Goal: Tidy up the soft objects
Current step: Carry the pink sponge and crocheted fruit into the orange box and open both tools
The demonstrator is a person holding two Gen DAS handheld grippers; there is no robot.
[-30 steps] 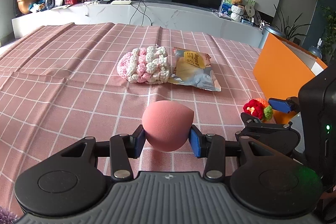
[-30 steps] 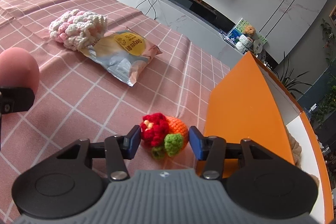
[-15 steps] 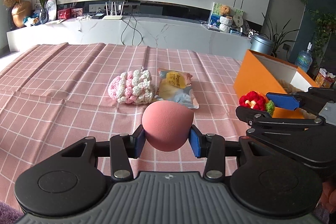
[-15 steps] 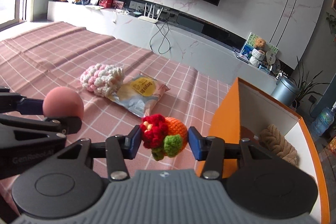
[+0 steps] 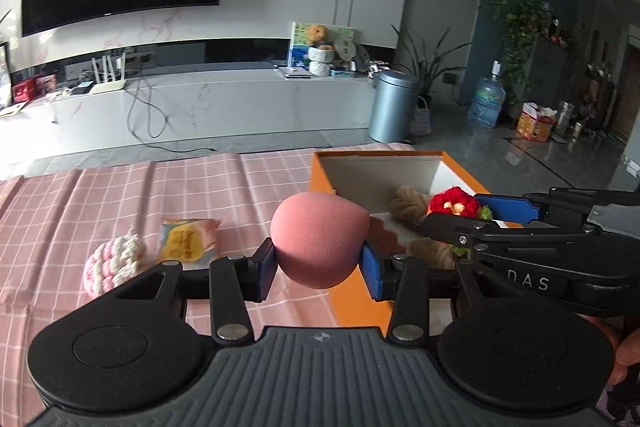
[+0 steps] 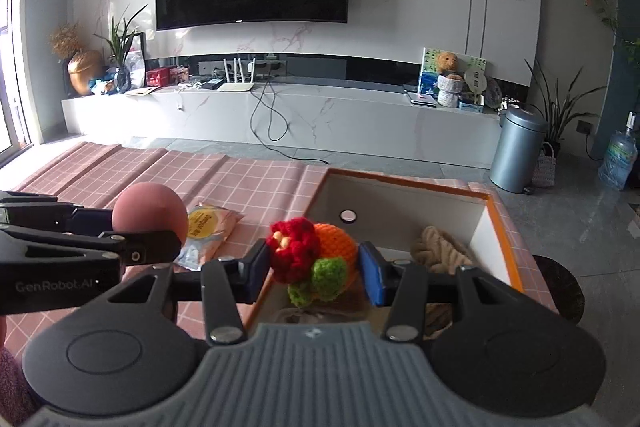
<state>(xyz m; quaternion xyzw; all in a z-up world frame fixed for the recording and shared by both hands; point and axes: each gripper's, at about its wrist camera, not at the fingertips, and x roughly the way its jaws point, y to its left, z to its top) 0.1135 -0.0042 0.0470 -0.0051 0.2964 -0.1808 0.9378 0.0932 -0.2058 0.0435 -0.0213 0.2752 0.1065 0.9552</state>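
My left gripper [image 5: 318,267] is shut on a pink egg-shaped sponge [image 5: 318,241] and holds it in the air at the near left corner of the orange box [image 5: 356,301]. My right gripper [image 6: 313,269] is shut on a crocheted toy [image 6: 312,257], red, orange and green, held above the open box [image 6: 502,227]. The toy also shows in the left wrist view [image 5: 454,202]. A beige knitted thing [image 6: 438,251] lies inside the box. A pink-and-white crochet piece [image 5: 112,261] lies on the pink checked cloth [image 5: 80,195].
A yellow snack packet [image 5: 188,241] lies on the cloth beside the crochet piece. Beyond the table stand a white TV bench [image 6: 280,115], a grey bin [image 6: 518,147] and a water bottle [image 6: 618,159].
Both grippers have lifted their objects off the cloth and moved right and up. The toy is now over the box's opening, and the sponge is at the box's near left corner.
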